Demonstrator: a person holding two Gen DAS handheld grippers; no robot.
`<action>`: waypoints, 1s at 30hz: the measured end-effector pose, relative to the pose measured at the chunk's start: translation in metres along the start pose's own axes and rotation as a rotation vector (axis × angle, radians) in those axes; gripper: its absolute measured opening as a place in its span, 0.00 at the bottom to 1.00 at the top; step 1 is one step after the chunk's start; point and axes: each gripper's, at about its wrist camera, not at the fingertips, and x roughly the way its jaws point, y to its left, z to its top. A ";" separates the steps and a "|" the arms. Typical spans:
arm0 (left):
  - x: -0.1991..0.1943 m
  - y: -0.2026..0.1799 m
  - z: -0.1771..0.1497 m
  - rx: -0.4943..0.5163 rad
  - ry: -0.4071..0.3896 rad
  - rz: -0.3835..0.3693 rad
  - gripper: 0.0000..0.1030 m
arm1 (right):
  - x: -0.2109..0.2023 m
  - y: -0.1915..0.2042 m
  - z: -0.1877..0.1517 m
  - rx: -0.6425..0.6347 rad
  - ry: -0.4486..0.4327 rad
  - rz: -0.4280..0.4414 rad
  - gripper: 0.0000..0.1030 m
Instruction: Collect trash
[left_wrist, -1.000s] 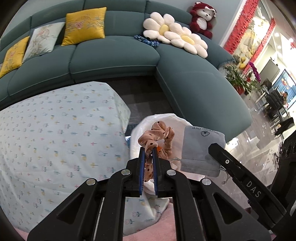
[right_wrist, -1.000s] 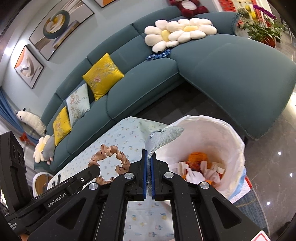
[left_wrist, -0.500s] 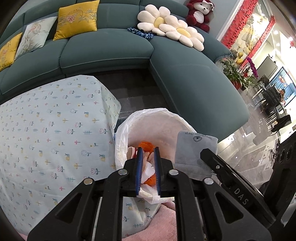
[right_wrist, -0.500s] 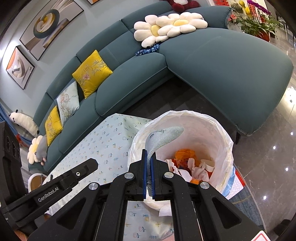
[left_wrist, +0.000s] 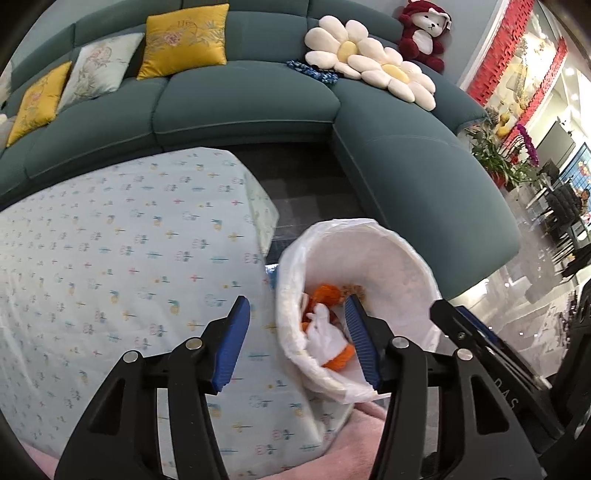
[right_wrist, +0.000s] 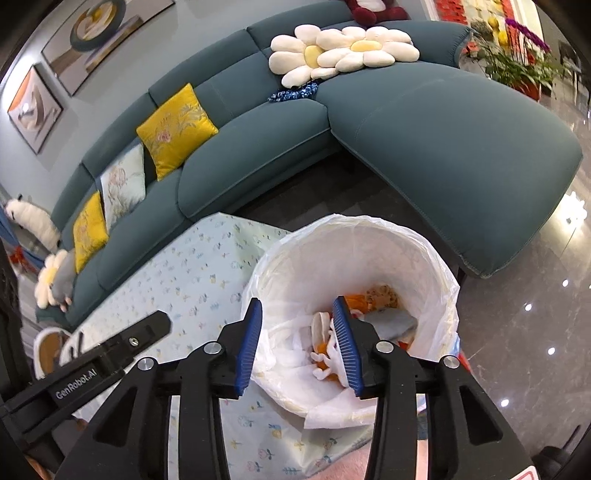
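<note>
Both the left tool (left_wrist: 295, 325) and right tool (right_wrist: 297, 325) are opening empty above the white-lined bin (right_wrist: 448, 291) beside the counter (left_wrist: 110, 258), trash lying inside; lowering carelessly risks snagging the loose liner and tipping it.

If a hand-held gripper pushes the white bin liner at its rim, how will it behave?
The white bin liner looks thin and crinkled, so it probably folds inward rather than resisting. It seems very light. Its loose overhang at the near rim may slip off if pushed.
</note>
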 end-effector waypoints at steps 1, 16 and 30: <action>-0.002 0.003 -0.002 0.003 -0.006 0.015 0.52 | -0.001 0.002 -0.002 -0.011 0.001 -0.012 0.42; -0.030 0.041 -0.028 0.042 -0.071 0.174 0.66 | -0.022 0.044 -0.031 -0.220 -0.012 -0.179 0.65; -0.029 0.054 -0.042 0.039 -0.066 0.220 0.84 | -0.021 0.050 -0.046 -0.256 0.017 -0.197 0.82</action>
